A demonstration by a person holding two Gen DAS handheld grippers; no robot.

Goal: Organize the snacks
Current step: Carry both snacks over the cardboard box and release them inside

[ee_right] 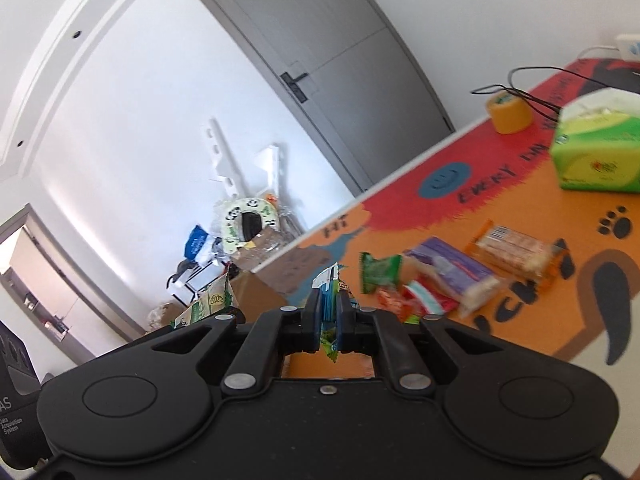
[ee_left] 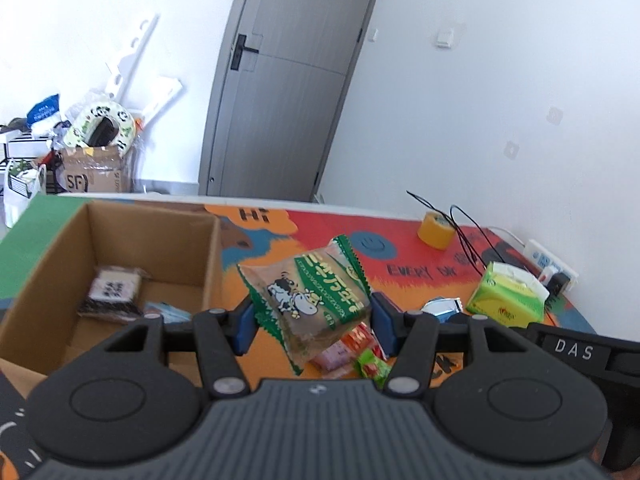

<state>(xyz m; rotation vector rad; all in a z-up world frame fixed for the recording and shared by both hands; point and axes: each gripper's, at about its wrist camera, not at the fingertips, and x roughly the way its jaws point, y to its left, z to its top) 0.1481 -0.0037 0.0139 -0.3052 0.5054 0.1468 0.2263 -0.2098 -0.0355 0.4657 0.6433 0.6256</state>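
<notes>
Now we see left gripper point(ee_left: 312, 316) clamping a green cow-print snack packet point(ee_left: 308, 300) beside the cardboard box point(ee_left: 52, 264); right gripper point(ee_right: 329, 316) pinches a thin blue-green wrapper point(ee_right: 329, 300).

bright, even daylight fills both views, with the white wall point(ee_left: 460, 112) near washed out. fisheye bending bows the door point(ee_right: 332, 60). snacks on the desk point(ee_right: 520, 184) are motion-blurred in the right view.

right tool point(ee_right: 329, 312): clamped on thin packet point(ee_right: 329, 284) | loose snacks point(ee_right: 440, 276) on mat point(ee_right: 540, 320)
</notes>
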